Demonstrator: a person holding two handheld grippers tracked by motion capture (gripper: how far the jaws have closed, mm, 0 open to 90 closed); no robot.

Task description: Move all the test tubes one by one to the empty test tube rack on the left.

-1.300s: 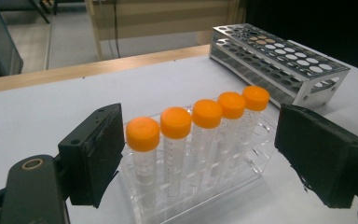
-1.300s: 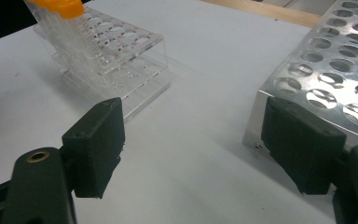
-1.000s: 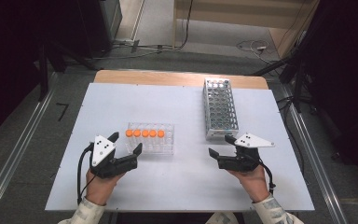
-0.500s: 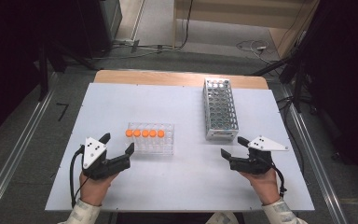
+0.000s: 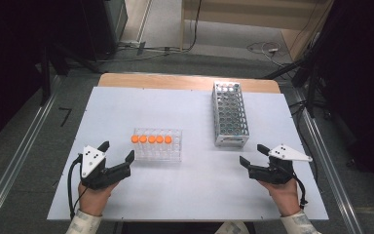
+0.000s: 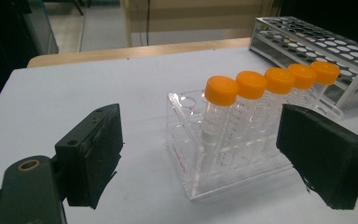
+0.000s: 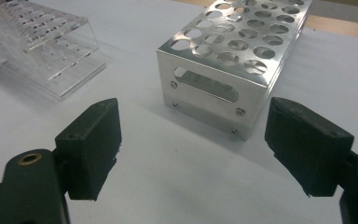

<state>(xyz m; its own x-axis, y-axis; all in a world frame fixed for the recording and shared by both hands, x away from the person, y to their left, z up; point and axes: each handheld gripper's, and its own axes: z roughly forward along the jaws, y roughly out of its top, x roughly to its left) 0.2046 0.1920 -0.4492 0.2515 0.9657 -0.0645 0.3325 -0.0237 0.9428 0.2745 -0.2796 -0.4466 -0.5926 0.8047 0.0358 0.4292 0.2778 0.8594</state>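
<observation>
Both tongs stand wide and empty. Left tongs rest lower left, aimed at the clear acrylic rack holding five orange-capped tubes at frame centre. Right tongs rest lower right, facing the empty perforated metal rack, probably staged for approach on the white desk.

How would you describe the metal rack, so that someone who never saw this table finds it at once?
Start from the white table. At its far right part stands a long silver metal rack with rows of round holes on top, all empty. Its neighbour to the left, the clear plastic rack, is lower and holds five orange-capped tubes.
</observation>
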